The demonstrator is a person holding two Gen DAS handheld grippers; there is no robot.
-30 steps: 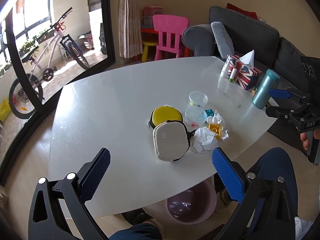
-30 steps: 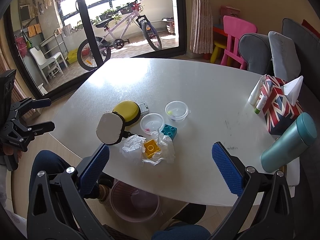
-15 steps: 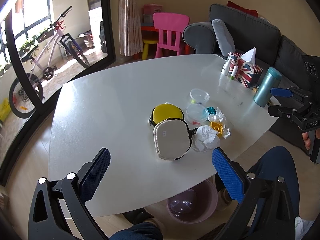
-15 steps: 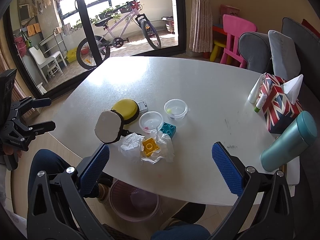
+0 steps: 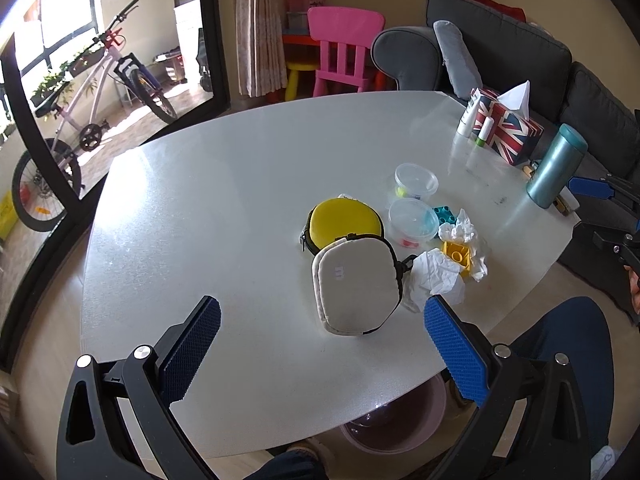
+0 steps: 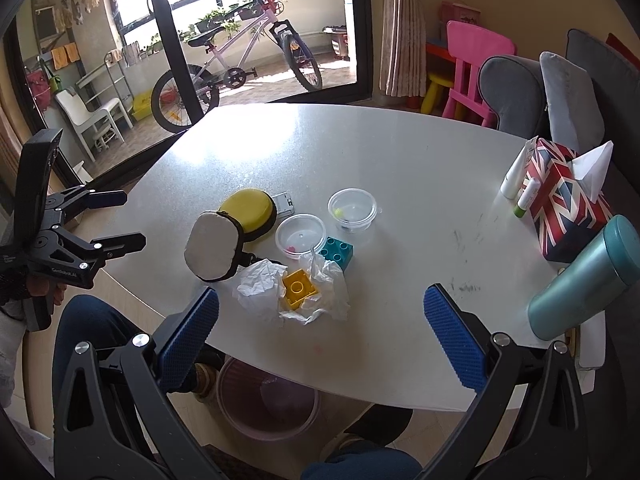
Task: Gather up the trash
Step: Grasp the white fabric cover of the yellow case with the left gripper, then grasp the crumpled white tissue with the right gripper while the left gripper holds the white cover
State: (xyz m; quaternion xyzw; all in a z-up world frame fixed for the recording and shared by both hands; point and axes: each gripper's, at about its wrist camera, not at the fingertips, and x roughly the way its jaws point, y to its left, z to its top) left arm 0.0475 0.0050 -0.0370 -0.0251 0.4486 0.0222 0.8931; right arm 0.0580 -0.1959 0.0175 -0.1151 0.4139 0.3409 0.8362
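Observation:
Two crumpled white tissues (image 6: 256, 282) (image 6: 330, 296) lie near the table's front edge, around a yellow brick (image 6: 298, 288). In the left wrist view the nearer tissue (image 5: 436, 280) touches a beige pouch (image 5: 356, 288). A pink bin (image 6: 268, 400) stands on the floor under the table edge and also shows in the left wrist view (image 5: 396, 420). My right gripper (image 6: 322, 294) hovers open in front of the tissues, holding nothing. My left gripper (image 5: 320, 304) hovers open in front of the pouch, also holding nothing.
Behind the tissues are a teal brick (image 6: 336, 252), two clear lidded tubs (image 6: 300, 234) (image 6: 352, 208) and a yellow case (image 6: 250, 210). A flag tissue box (image 6: 568, 208) and a teal flask (image 6: 584, 280) stand at the right. The person's knees are below the table edge.
Both views have drifted only slightly relative to the table. Both grippers stay open, and nothing on the table has moved.

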